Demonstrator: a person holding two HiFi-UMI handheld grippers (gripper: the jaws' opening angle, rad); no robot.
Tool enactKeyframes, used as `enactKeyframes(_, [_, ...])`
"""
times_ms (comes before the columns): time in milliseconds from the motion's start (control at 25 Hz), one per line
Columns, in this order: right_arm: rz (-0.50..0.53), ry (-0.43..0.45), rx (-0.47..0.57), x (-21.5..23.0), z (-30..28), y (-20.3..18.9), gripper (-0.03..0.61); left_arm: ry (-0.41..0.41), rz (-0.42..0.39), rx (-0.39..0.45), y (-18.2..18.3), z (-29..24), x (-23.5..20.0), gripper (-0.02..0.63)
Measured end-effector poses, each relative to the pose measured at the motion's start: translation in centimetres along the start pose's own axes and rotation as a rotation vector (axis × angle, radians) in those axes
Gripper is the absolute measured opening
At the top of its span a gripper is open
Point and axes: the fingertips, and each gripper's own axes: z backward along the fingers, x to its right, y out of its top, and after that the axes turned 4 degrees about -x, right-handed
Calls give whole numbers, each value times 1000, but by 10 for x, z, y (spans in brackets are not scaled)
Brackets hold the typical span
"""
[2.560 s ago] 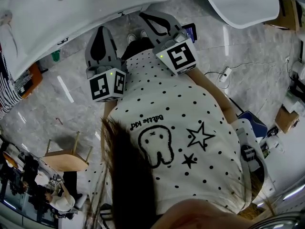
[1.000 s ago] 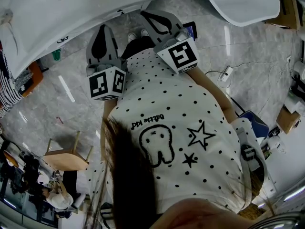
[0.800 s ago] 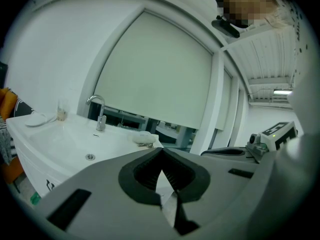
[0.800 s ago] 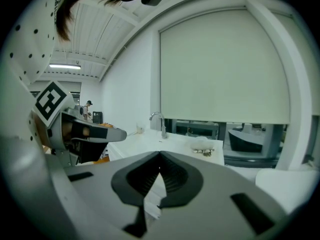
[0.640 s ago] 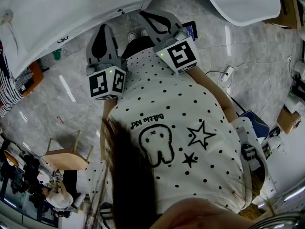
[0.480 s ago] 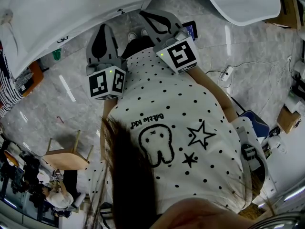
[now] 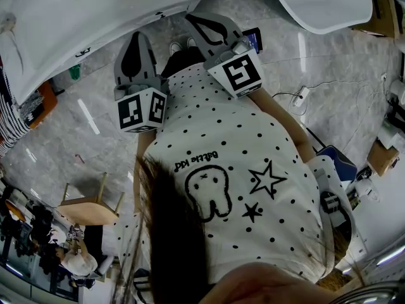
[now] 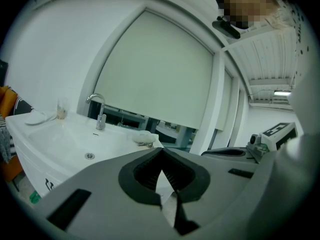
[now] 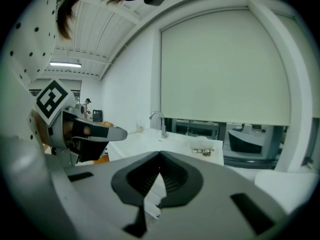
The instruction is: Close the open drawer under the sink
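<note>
Close to your chest, the left gripper (image 7: 139, 38) and the right gripper (image 7: 191, 20) both have jaws pressed together on nothing. The open drawer under the white ceramic sink (image 7: 126, 8) at far left shows in no view, so reaching down blind, you may knock a gripper against the sink's rim.

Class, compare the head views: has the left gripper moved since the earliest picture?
No. The left gripper keeps the same place just below the front edge of the white sink, as before.
</note>
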Motion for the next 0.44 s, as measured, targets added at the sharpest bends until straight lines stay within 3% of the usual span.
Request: enactKeyframes(440, [1, -2, 0, 1, -1, 1, 12, 1, 2, 1, 1, -1, -1, 5])
